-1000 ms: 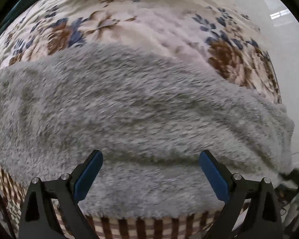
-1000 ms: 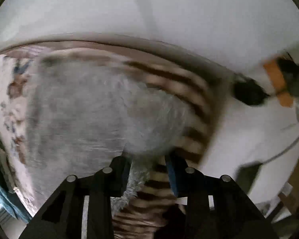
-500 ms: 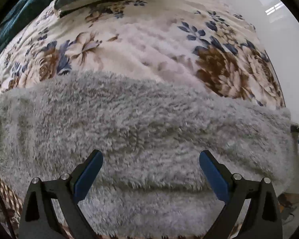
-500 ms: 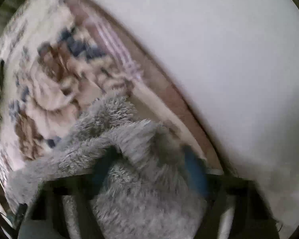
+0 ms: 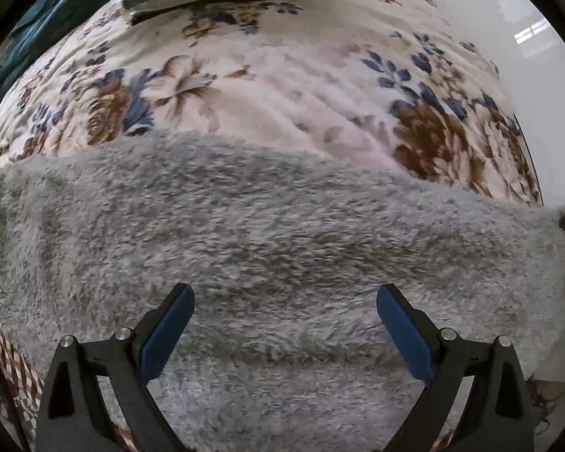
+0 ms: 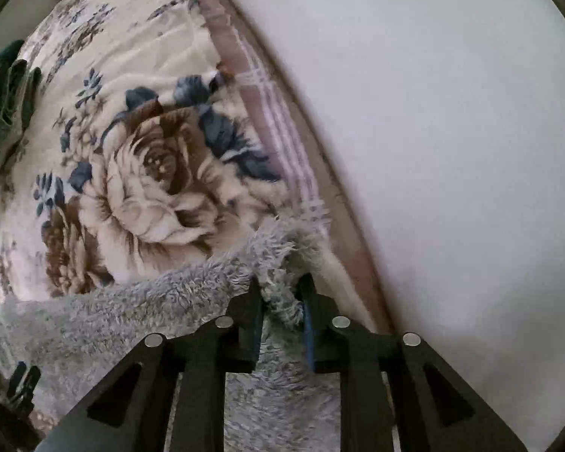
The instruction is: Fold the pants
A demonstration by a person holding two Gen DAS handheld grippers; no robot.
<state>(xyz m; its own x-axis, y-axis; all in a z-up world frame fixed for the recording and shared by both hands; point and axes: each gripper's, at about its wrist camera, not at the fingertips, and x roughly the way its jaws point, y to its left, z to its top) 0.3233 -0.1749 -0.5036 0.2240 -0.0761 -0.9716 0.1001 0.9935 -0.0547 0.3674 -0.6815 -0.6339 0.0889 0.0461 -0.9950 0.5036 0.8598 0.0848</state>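
Two blue-padded fingers of the left gripper (image 5: 285,312) stand wide apart above the grey fluffy pants (image 5: 275,233), spread across the flowered bed (image 5: 282,67). Right view: the right gripper (image 6: 282,301), just closing, pinches the pants' edge, seemingly at the bedside.

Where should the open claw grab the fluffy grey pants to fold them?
Probably the near edge of the fluffy grey pants, coming straight down from above. They lie flat across the flowery blanket, and the left claw hangs wide open over them. The right claw already pinches the far end.
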